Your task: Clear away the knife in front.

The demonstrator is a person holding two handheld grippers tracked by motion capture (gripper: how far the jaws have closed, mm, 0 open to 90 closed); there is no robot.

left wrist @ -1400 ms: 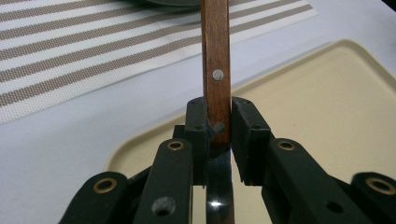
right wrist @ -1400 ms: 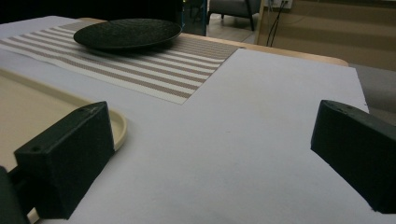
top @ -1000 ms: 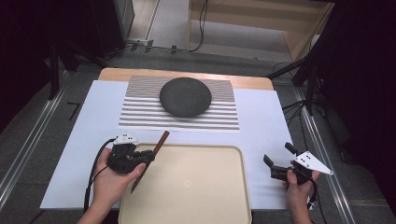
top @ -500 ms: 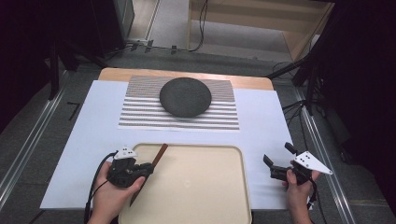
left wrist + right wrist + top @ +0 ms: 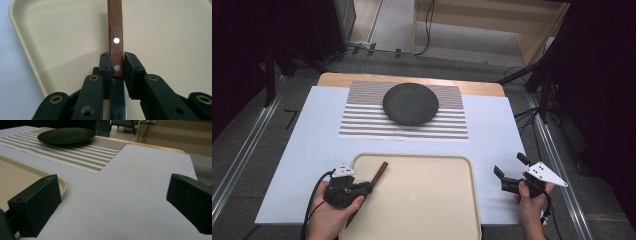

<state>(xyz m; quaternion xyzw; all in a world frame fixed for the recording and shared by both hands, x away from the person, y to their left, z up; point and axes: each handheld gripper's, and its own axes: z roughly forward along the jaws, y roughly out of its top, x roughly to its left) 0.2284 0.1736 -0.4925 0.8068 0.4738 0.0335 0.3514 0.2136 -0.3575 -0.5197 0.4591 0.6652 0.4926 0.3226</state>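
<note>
Left gripper [image 5: 116, 65]: clenched on the wooden-handled knife with steel rivets [image 5: 115, 30], grasped at the handle's near end, blade seen running back between the jaws
Knife position: held low over the left part of the beige plastic tray [image 5: 432, 200], handle pointed away from the person
Right gripper [image 5: 511, 172]: jaws released and wide apart, nothing between them, held over the white table sheet [image 5: 492, 135] just right of the tray
Background: round black plate [image 5: 410, 103] seen resting on the striped placemat [image 5: 362, 120] beyond the tray
</note>
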